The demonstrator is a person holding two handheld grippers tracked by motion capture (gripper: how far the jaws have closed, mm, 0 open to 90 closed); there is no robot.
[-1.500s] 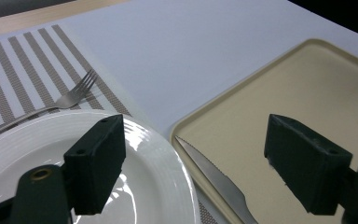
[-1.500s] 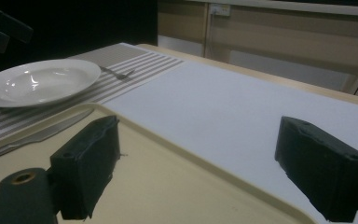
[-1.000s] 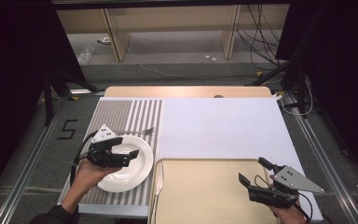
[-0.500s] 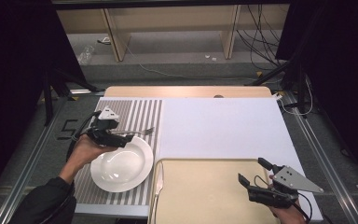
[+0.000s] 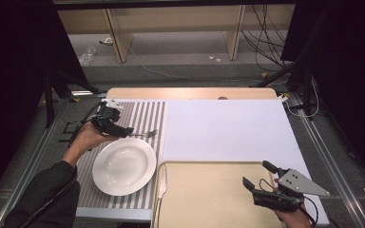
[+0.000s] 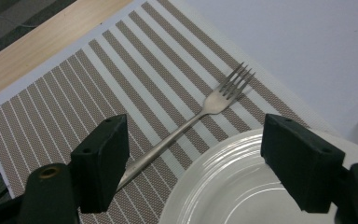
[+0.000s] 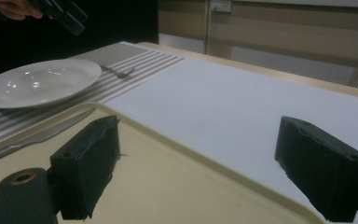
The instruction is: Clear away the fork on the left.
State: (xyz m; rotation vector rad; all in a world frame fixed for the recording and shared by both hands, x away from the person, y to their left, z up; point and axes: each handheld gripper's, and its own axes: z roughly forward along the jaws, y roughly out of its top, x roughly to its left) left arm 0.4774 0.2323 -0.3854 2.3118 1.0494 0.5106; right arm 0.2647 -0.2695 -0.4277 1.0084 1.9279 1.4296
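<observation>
A silver fork [image 5: 145, 134] lies on the striped placemat [image 5: 142, 114] just beyond a white plate [image 5: 123, 165]. My left gripper [image 5: 126, 130] hovers over the fork's handle end, open. In the left gripper view the fork [image 6: 191, 123] runs diagonally between the spread jaws of that gripper [image 6: 198, 128], tines pointing away, with the plate [image 6: 242, 186] at the lower right. My right gripper [image 5: 257, 174] stands open and holds nothing over the near right part of the beige tray [image 5: 204, 194]. Its own view shows this gripper [image 7: 196, 130] above the tray [image 7: 168, 186].
A knife [image 5: 161, 187] lies along the tray's left edge. A white sheet [image 5: 228, 128] covers the middle and right of the table. The right gripper view also shows the plate [image 7: 37, 81], fork [image 7: 119, 72], knife [image 7: 37, 135] and left gripper [image 7: 60, 14].
My left gripper has moved off the plate's left rim, away from the person, to above the fork's handle. The plate stays where it was. The right gripper has not moved.
</observation>
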